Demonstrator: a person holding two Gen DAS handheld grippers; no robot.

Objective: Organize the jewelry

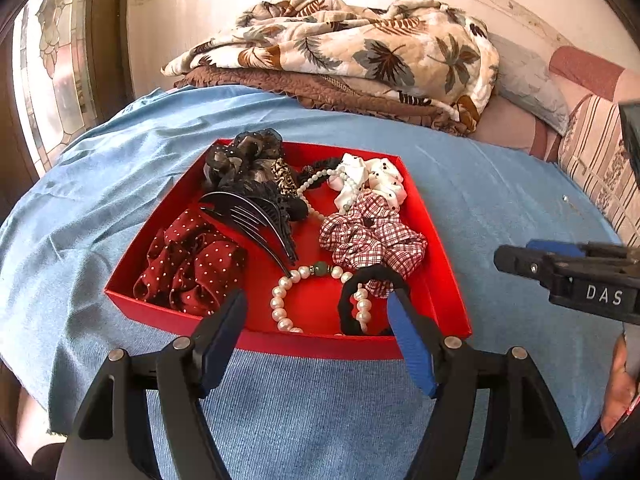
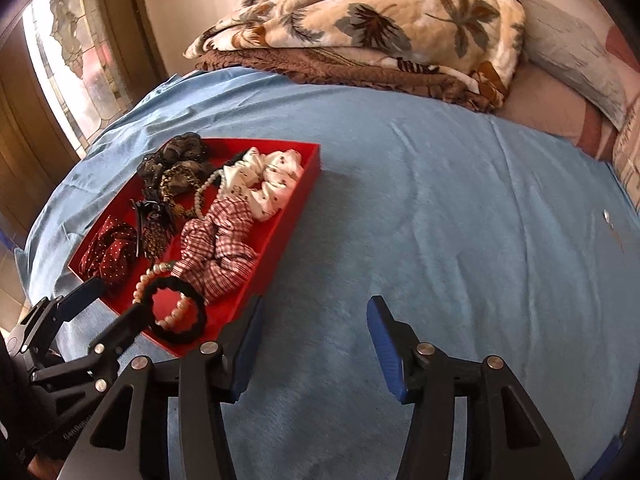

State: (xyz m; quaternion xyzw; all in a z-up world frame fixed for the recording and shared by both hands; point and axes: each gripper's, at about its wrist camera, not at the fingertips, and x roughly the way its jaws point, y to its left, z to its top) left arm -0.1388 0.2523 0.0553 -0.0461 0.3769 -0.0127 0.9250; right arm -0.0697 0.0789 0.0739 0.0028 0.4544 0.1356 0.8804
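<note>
Nearest the left camera, the left gripper [image 1: 316,320] hangs over the near edge of the red tray [image 1: 168,208], jaws spread wide and holding nothing — the black hair tie [image 1: 372,276] and pearl bracelet [image 1: 280,304] lie in the near right corner of the tray just beyond its tips. The right gripper [image 2: 314,340] is likewise wide open and empty, over the bare blue sheet [image 2: 440,200] of the bed, just beside the tray's right edge. Everything visible already sits inside the tray: a red dotted scrunchie [image 1: 188,260] at the near left corner, a black hair comb [image 1: 256,220] in the middle, a checked scrunchie [image 1: 372,236] and white scrunchie [image 1: 380,180] along the right edge, a dark sheer scrunchie [image 1: 244,156] at the far edge. They overlap in a loose heap — I judge the gathering largely done, the sorting not. A tiny glinting item [image 2: 606,216] lies well apart near the bed's right edge; what it is I cannot tell.
</note>
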